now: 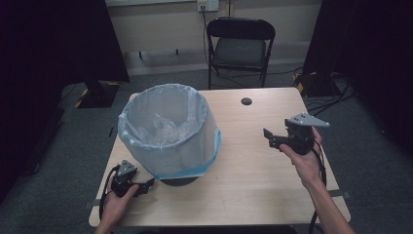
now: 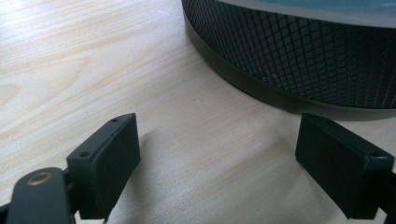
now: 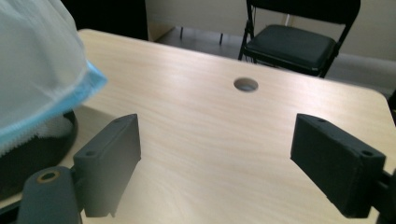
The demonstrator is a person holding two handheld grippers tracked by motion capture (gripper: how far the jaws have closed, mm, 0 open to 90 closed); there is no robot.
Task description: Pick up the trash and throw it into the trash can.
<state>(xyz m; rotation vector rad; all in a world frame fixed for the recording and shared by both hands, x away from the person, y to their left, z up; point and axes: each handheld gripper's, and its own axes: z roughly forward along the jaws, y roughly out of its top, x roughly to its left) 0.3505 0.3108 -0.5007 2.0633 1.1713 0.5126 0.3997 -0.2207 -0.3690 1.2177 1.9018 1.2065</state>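
A pale wooden counter (image 1: 253, 170) fills the middle of the high view, with a black folding chair (image 1: 240, 46) beyond its far edge at the top centre of the frame. On the left half of the counter stands a black mesh bin (image 1: 168, 131) lined with a translucent white bag (image 1: 146, 109) whose blue-edged hem is folded down over the outside — crumpled plastic lies inside it. In the left gripper view the bin's dark mesh wall and base rim (image 2: 299, 56) cross the upper right of the frame. A small round hole (image 1: 246, 101) sits in the counter right of the bin, near the far edge. The right gripper (image 1: 272, 140) is held by a hand at the right of the frame, well apart from the bin, its jaws spread wide and holding nothing. The left gripper (image 1: 148, 184) sits low at the lower left, just beside the bin's base — jaws likewise wide apart and empty over bare wood.
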